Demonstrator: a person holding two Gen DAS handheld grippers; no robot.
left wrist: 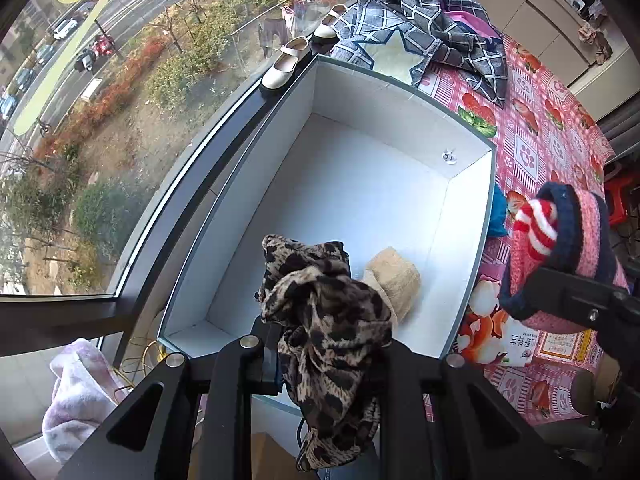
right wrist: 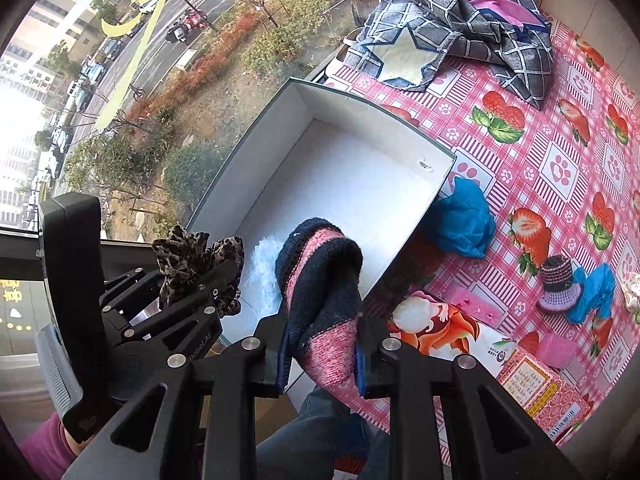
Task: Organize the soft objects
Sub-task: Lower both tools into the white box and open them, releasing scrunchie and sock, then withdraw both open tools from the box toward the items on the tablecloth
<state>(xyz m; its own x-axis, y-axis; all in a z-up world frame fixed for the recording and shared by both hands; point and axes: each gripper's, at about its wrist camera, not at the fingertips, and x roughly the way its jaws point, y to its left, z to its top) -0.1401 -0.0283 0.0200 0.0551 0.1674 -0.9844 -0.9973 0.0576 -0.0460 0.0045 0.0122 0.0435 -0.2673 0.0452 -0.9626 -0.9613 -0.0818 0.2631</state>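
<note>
The left tongs are clamped on a bunched leopard-print scarf, which hangs between the two fingers and spills over the near end of an open white box. In the right wrist view the same scarf pokes up from the left tongs just beside the box's near corner.

The right tongs are clamped on a knitted pink and navy hat, its crown rising above the fingers over the near end of the white box. From the left wrist view this hat shows a red and white striped part and sits off the right side of the box, with the right tongs below it.

Inside the box, at the near end, lies a beige fuzzy item; in the right wrist view it looks pale and fluffy. The rest of the box floor is bare white.

The box rests on a table covered in a pink cloth with strawberries and paw prints. Just beside the box's right wall lies a crumpled blue cloth. Further right are a small purple knitted hat and another blue piece. Near the table's front edge lies a printed tissue pack.

At the far end of the table is a heap of grey checked fabric with a pale star. Beside it, on the window ledge, stand two cream shoes.
</note>
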